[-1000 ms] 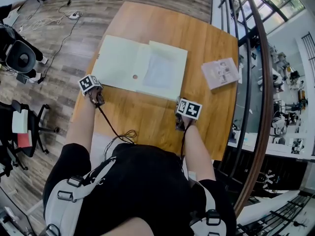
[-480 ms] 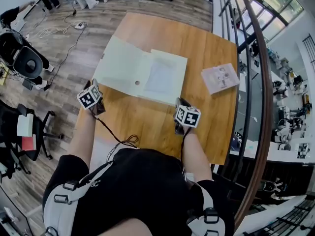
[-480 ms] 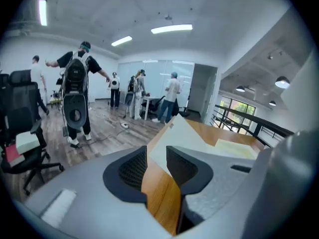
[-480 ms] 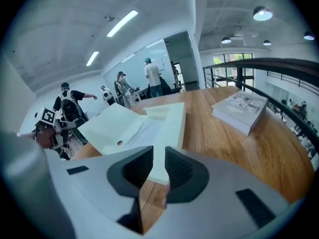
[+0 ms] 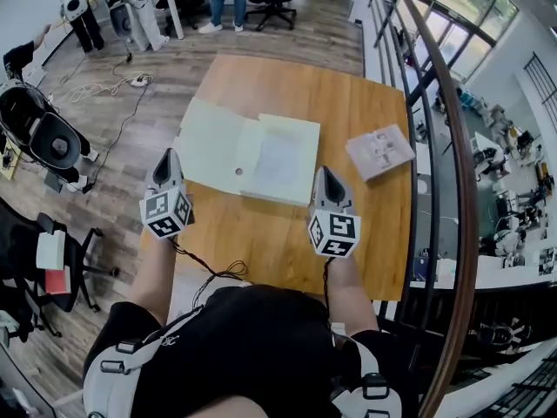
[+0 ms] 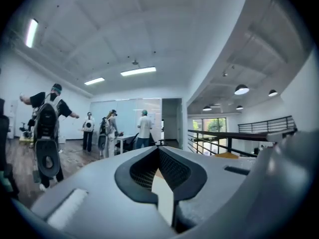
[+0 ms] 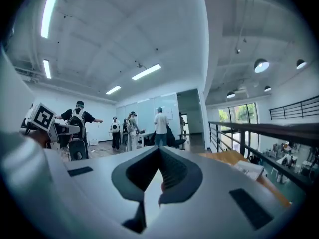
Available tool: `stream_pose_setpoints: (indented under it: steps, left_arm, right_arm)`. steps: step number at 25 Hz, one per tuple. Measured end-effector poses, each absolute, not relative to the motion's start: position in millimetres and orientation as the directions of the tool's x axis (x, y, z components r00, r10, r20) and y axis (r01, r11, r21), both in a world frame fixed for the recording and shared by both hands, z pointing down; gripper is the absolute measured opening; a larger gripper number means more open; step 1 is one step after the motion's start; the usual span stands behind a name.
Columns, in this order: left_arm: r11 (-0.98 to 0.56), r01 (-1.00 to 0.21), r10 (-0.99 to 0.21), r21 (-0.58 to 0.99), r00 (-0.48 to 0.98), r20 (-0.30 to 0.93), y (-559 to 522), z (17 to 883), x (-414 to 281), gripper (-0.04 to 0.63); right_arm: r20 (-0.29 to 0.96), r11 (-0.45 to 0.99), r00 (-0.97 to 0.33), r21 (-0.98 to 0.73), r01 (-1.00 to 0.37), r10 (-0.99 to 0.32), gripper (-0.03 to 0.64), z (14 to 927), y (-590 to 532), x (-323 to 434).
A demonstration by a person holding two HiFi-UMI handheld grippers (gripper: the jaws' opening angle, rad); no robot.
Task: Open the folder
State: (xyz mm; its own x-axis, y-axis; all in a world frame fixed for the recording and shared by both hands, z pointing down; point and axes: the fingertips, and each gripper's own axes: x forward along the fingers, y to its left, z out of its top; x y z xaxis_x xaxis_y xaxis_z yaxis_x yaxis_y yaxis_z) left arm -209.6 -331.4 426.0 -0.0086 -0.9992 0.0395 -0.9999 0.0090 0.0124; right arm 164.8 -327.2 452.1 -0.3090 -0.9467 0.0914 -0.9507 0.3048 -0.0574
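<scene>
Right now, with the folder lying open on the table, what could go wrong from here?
1. The open folder's left cover reaches almost to the table's left edge; a nudge might tip it off.
2. The booklet lies close to the right edge and could be knocked off.
3. Loose black cables loop at the near edge and might snag there.

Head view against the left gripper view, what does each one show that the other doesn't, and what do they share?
Only the head view shows the open folder and the booklet lying on the table. Only the left gripper view shows the ceiling lights and how the left gripper has its jaws shut with nothing between them. Both show that gripper, the railing and the people standing at the far end of the room.
</scene>
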Motion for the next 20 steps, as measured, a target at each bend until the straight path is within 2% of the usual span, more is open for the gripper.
stream_pose_setpoints:
  steps: [4,7,14,20]
  left_arm:
    - [-0.175,-0.985,-0.984,0.005,0.175,0.016,-319.7,405.4,-133.3,0.002]
    - [-0.282,-0.959,-0.959,0.032,0.282,0.004,-306.5,398.7,-80.7,0.002]
    - [-0.388,-0.91,-0.916,-0.145,0.398,-0.051,-291.2,378.6,2.7,0.002]
    - [-0.412,-0.902,-0.907,-0.128,0.42,-0.035,-284.7,380.2,25.9,0.002]
  right_arm:
    - [-0.083,0.292,-0.288,-0.033,-0.956,-0.954,0.003,391.5,-306.0,172.6]
    - [-0.155,0.263,-0.255,-0.033,-0.964,-0.954,0.003,366.3,-291.0,183.4]
    - [-0.115,0.168,-0.163,-0.035,-0.985,-0.98,0.003,380.3,-277.8,212.1]
    - [-0.116,0.158,-0.15,-0.064,-0.985,-0.982,0.003,381.1,-264.4,226.6]
